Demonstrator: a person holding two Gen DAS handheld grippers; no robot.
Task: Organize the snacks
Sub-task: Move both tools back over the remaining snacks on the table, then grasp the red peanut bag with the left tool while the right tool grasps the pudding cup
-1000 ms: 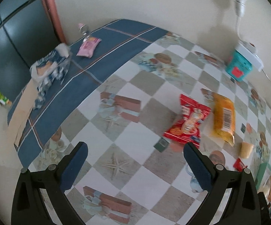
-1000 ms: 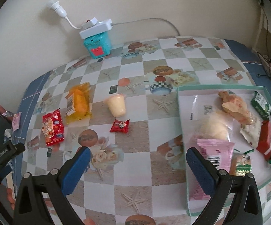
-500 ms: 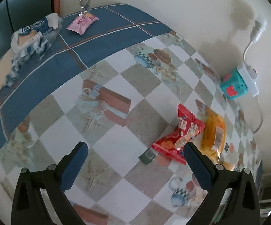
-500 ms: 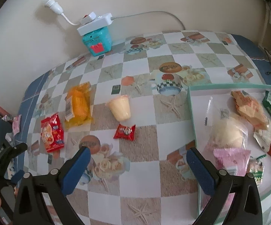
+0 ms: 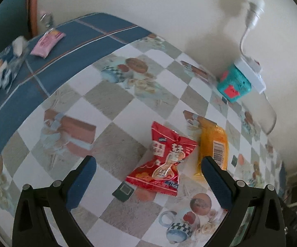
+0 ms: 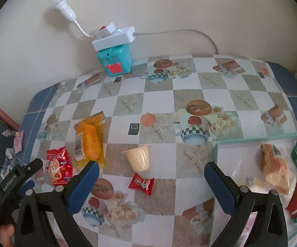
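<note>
Red snack packet lying flat on the checked tablecloth, touching the orange packet; left gripper and right gripper both spread wide, holding nothing.

Landmark: teal box at the wall.

- Red snack packet — crinkled foil, printed face up, lying flat well in front of the box, to its left in the right wrist view.
- Orange packet — clear wrap, barcode label up, flat, just beside the red one and nearer the box.
- Cream cup — on its side, mouth toward the orange packet, in front of the box.
- Small red candy — flat, just beyond the cup, farther from the box.
- Glass tray — well right of the box, holding several wrapped snacks, partly blurred.
</note>
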